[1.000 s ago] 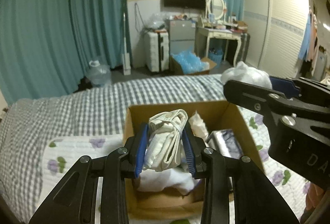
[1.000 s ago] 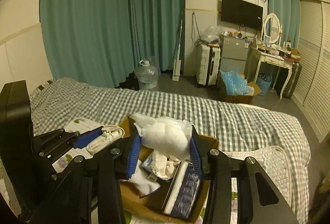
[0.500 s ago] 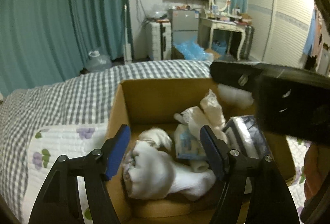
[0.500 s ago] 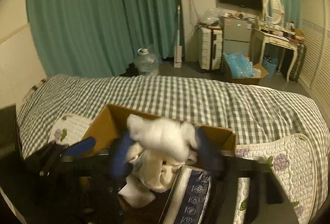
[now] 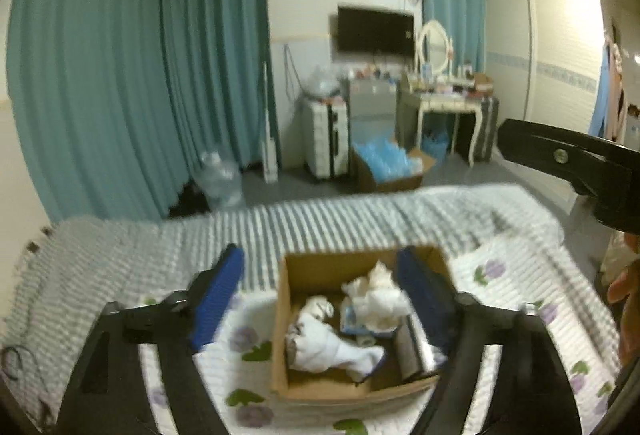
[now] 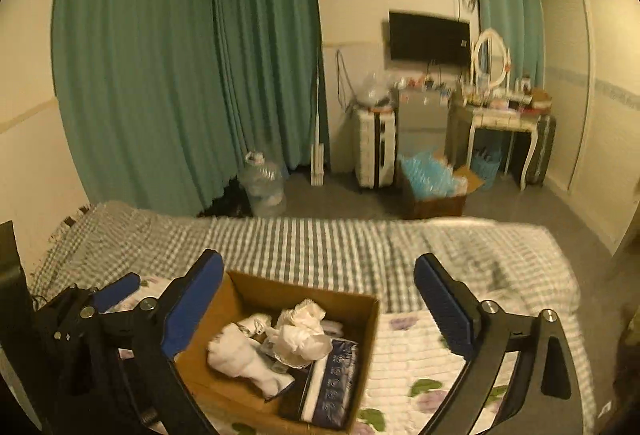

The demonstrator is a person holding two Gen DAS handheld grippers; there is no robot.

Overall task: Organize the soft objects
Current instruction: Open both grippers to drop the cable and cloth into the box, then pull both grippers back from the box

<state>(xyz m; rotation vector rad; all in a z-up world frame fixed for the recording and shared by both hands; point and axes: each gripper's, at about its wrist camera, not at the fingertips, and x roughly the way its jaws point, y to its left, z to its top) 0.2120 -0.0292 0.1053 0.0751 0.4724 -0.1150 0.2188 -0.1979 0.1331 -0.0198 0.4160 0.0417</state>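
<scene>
Hovering above the cardboard box [image 5: 320, 267], left gripper [image 5: 324, 295] and right gripper [image 6: 320, 311] gape wide, empty; crumpled white cloths [image 6: 244, 355] fill it.

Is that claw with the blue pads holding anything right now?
No, the right gripper stands wide open and empty above the cardboard box.

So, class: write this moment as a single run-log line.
left gripper: open, empty | right gripper: open, empty | box: on bed, holds white cloths | both above box
</scene>
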